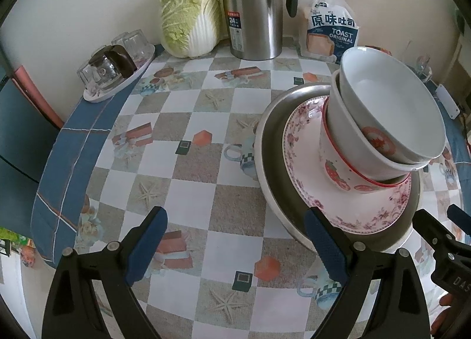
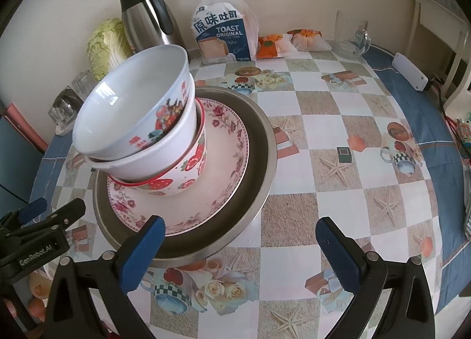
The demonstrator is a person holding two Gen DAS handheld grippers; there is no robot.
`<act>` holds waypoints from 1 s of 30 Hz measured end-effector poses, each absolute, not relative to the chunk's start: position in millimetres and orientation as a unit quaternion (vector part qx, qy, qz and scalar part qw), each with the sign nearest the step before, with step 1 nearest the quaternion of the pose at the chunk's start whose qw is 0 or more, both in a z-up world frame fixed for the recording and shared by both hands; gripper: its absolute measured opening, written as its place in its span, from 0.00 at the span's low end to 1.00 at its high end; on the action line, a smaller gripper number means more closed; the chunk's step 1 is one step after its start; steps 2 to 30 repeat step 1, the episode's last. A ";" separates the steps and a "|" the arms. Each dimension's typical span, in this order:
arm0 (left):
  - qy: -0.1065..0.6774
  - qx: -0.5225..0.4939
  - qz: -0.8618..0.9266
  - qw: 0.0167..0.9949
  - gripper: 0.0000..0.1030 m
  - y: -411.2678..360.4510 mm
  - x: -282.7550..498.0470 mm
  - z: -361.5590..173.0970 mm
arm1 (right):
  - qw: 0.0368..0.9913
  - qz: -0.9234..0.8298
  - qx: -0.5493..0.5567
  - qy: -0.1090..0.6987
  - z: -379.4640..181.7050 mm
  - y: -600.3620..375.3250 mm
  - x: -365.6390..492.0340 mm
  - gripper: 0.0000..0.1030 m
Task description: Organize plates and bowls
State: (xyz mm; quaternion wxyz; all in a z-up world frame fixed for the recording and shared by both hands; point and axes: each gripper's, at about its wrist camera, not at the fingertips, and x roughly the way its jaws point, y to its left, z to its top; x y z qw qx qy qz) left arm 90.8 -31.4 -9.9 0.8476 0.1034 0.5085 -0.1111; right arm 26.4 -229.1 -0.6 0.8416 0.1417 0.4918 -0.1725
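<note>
A stack stands on the checked tablecloth: a wide metal plate, a pink floral plate on it, and three nested bowls leaning on top. The lowest bowl has strawberries, the middle one is plain white, the top one is white with red print. My left gripper is open, low and left of the stack, its right finger in front of the metal plate's near rim. My right gripper is open, its left finger before the plate's rim.
At the back stand a cabbage, a steel thermos jug and a toast bag. A tray of upturned glasses sits back left. A glass mug, wrapped snacks and a white power strip lie right.
</note>
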 end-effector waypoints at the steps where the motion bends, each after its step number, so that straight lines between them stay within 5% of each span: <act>1: 0.510 0.102 -0.113 0.847 0.92 -31.3 91.0 -10.2 | 0.842 -0.173 0.142 0.492 -0.7 -229.3 26.4 1.00; 30: 0.510 0.102 -0.113 0.847 0.92 -31.3 91.0 -10.2 | 0.842 -0.173 0.142 0.492 -0.7 -229.3 26.4 1.00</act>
